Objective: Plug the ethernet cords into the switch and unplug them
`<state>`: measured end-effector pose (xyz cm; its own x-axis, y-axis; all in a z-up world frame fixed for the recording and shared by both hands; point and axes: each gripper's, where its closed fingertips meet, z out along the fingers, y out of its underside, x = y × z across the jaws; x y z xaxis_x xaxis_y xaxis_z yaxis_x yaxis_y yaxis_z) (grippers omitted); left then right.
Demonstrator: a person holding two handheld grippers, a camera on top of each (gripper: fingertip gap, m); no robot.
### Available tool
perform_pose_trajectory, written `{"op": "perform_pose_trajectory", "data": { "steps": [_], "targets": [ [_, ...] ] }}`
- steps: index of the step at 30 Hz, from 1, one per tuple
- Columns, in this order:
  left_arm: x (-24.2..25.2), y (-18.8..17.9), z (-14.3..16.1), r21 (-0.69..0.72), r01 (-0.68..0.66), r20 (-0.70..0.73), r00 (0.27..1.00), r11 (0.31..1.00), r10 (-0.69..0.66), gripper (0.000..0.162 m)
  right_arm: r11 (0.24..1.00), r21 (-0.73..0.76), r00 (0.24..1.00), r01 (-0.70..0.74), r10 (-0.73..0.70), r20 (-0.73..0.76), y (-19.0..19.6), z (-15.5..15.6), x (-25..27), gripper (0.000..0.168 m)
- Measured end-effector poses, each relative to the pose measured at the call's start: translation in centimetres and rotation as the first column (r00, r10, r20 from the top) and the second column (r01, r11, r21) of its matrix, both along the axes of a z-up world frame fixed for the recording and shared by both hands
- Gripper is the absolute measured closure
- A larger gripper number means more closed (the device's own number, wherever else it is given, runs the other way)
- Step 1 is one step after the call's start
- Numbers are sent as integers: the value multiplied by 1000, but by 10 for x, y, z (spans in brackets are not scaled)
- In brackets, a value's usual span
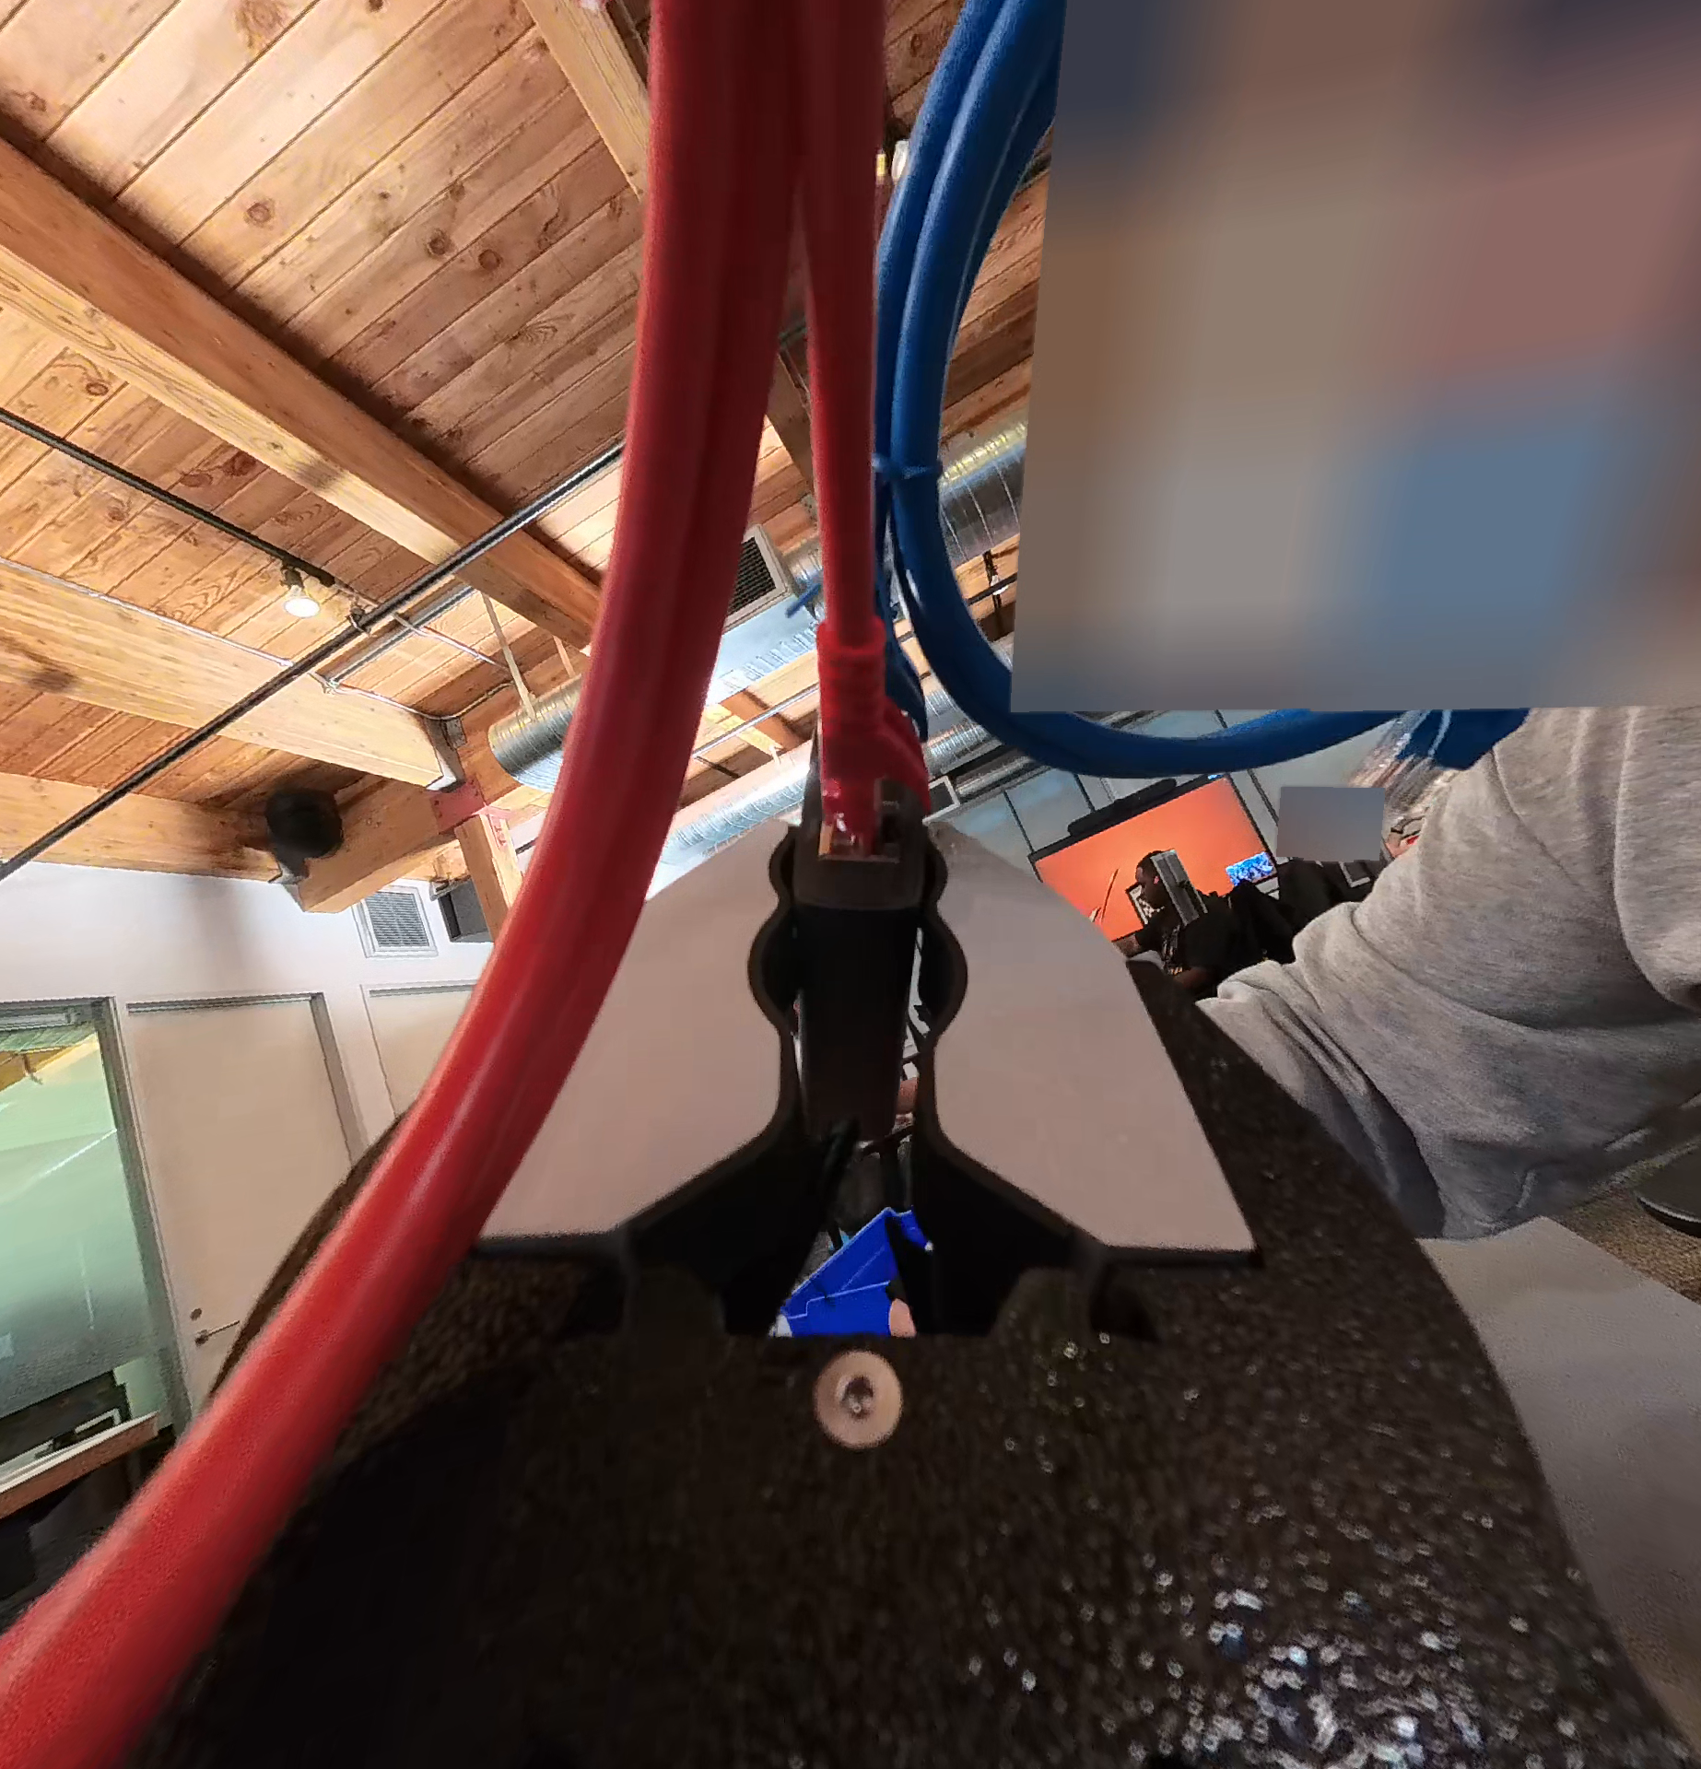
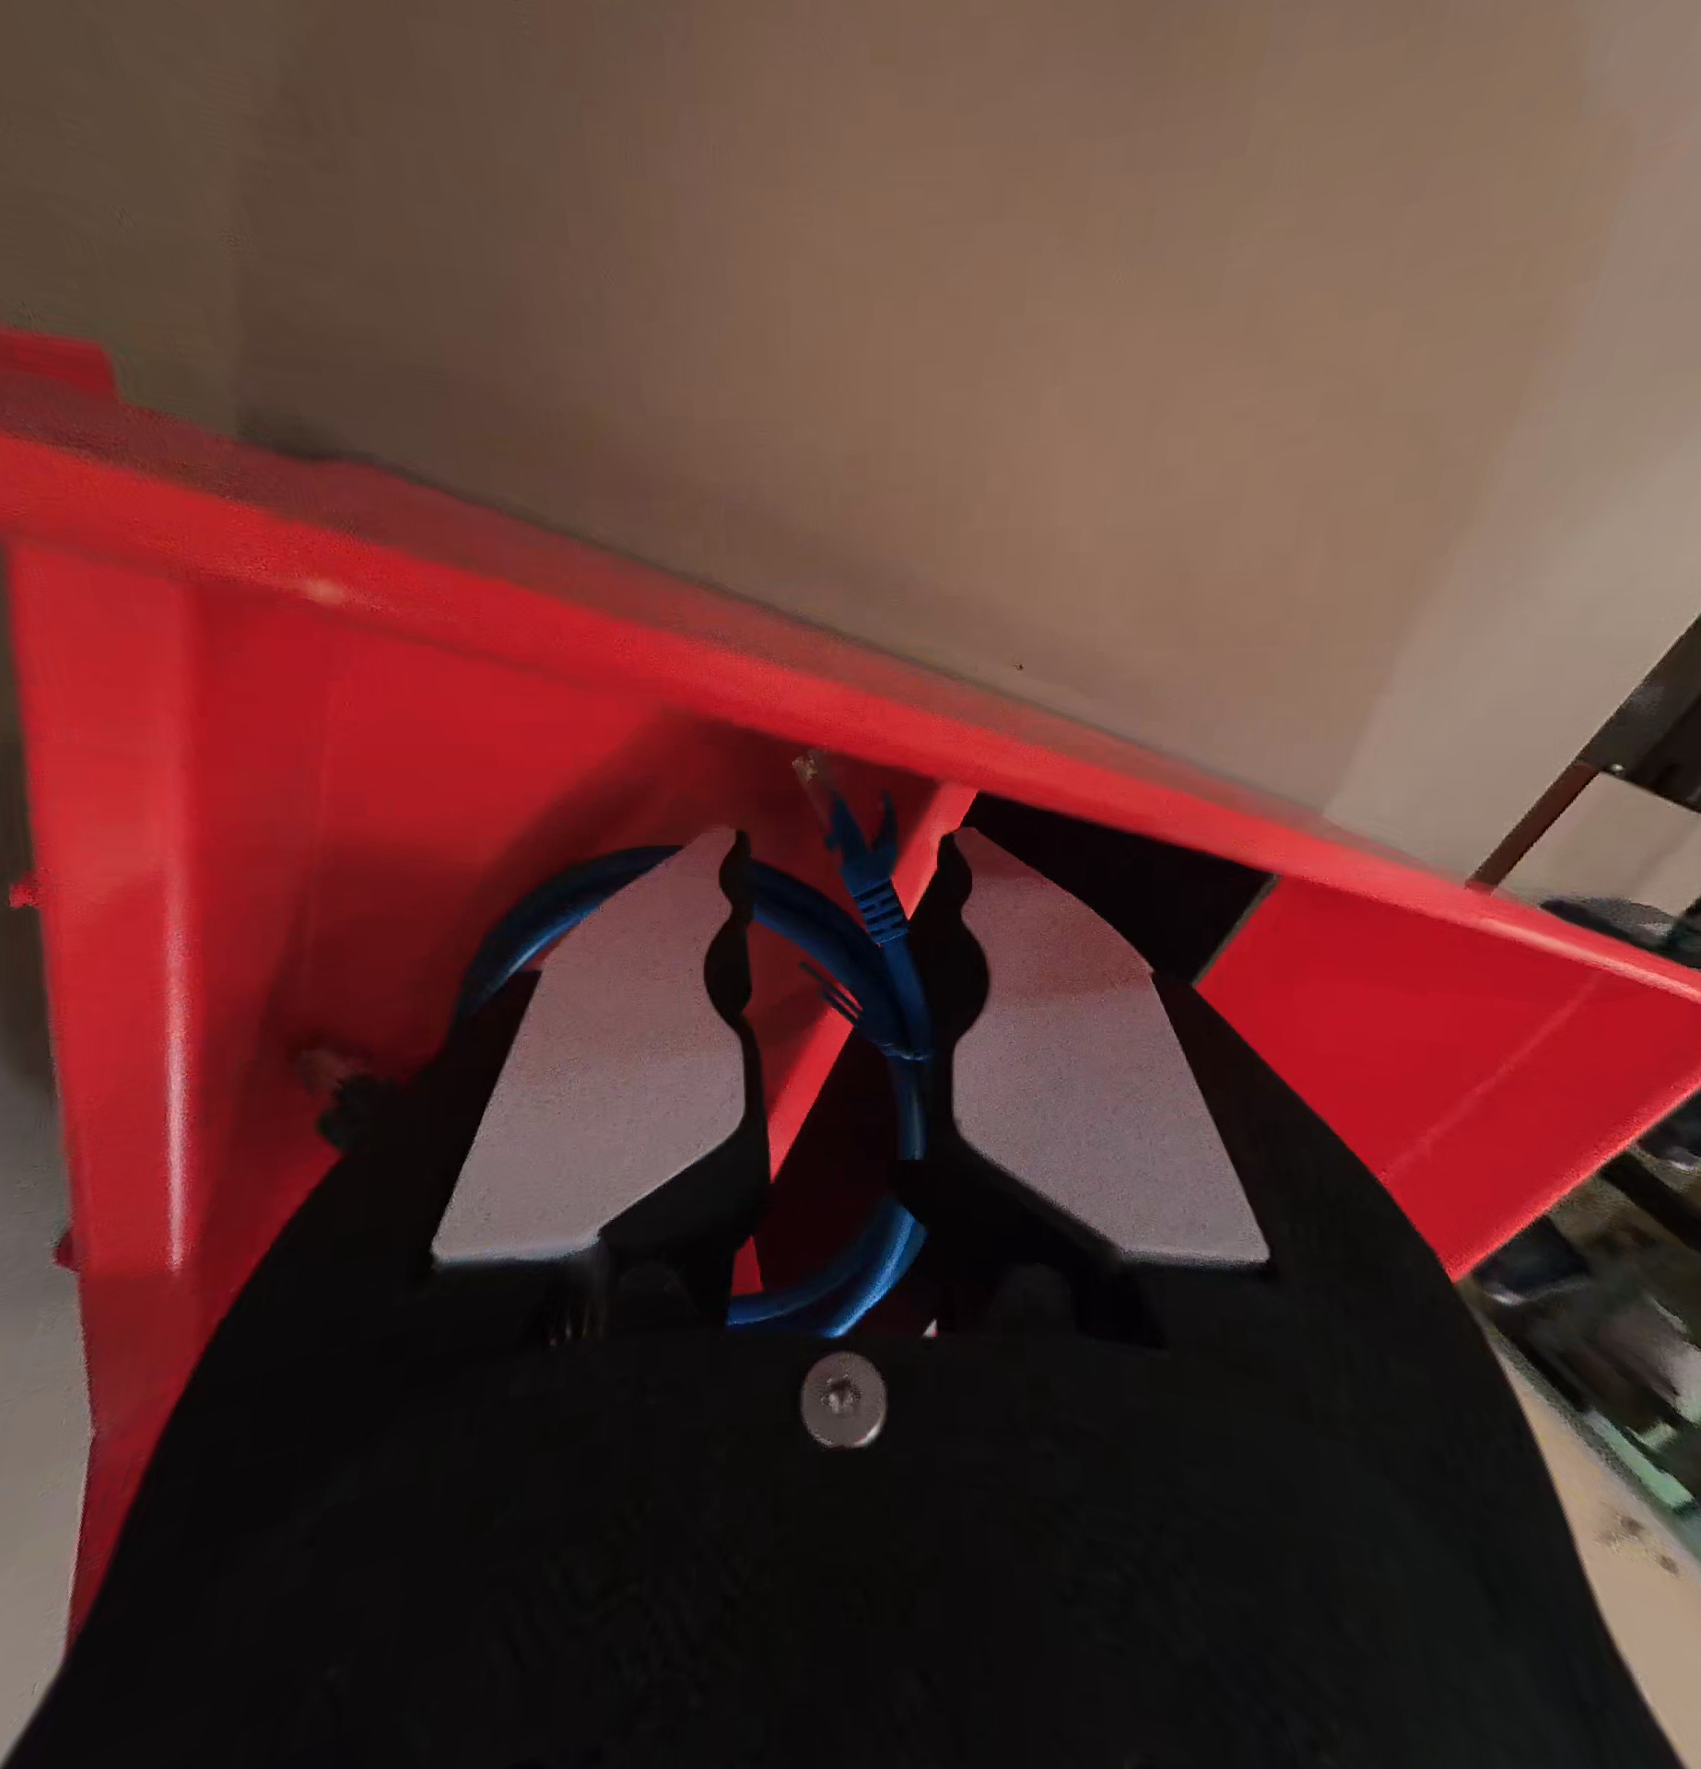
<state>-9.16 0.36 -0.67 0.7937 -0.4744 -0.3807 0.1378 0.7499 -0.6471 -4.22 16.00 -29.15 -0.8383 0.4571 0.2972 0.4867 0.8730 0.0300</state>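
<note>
Under the wooden plank ceiling (image 1: 253,239), the left gripper (image 1: 861,862) is pointing steeply upward, its jaws pressed together and pinching the red cable (image 1: 636,670) at its plug end. That cable's thick loops are hanging past the left side of the gripper, and its red plug (image 1: 851,766) is sitting right at the jaw tips. A bundle of blue cable loops (image 1: 933,383) is hanging just beside it on the right, tied with a thin blue tie. A person's grey sleeve (image 1: 1450,957) is reaching across at the right.

Over the red bin (image 2: 923,708), the right gripper (image 2: 842,881) is hovering with its jaws spread. A blue cable coil (image 2: 885,1101) is lying inside the bin, partly between the two jaws, with its blue plug (image 2: 861,842) pointing up toward the bin's far rim. Whether the right-hand jaw is touching the coil cannot be told; nothing is being clamped.

Handling judgement: the left grip is acting on the plug boot alone, so the loops are likely swinging freely; keeping the gripper steady and avoiding a pull across the latch tab is advisable. The right jaws are best kept spread, to avoid snagging the coil.
</note>
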Motion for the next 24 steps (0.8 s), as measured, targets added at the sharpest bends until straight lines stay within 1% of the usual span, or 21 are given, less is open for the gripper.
{"op": "perform_pose_trajectory", "data": {
  "steps": [2,6,8,11,12,13,14,17,20,23,24],
  "targets": [
    [1,2,-1,-6,-3,-7,1000,1000,3,144,998,65,1000,-19,18,22,4,-3,0,136],
    [6,5,-2,-18,-2,-23,1000,1000,1,146,988,147,999,-44,40,29,7,-7,-2,142],
    [7,7,-3,-24,-3,-30,1000,1000,2,146,979,192,998,-67,63,26,10,-8,-3,154],
    [8,9,-3,-27,1,-31,1000,1000,-2,146,977,199,997,-79,79,7,9,-4,-2,154],
    [8,8,-3,-26,4,-29,1000,1000,-5,145,979,186,996,-79,84,-20,7,1,-2,155],
    [8,8,-3,-23,7,-27,1000,1000,-8,137,982,171,995,-77,87,-50,5,6,-2,154],
    [8,7,-2,-19,11,-22,1000,1000,-11,146,984,161,992,-76,91,-89,4,13,-2,154],
    [5,4,0,4,20,3,1000,1000,-20,144,988,143,967,-56,89,-238,2,40,0,155],
    [3,4,2,20,41,30,999,999,-41,147,993,121,909,-16,65,-413,1,72,4,156],
    [5,8,0,22,72,43,996,997,-73,146,996,88,821,23,31,-570,0,105,9,156],
    [6,9,0,27,96,48,994,995,-97,146,996,80,780,36,23,-626,-1,117,9,156]
  ]
}}
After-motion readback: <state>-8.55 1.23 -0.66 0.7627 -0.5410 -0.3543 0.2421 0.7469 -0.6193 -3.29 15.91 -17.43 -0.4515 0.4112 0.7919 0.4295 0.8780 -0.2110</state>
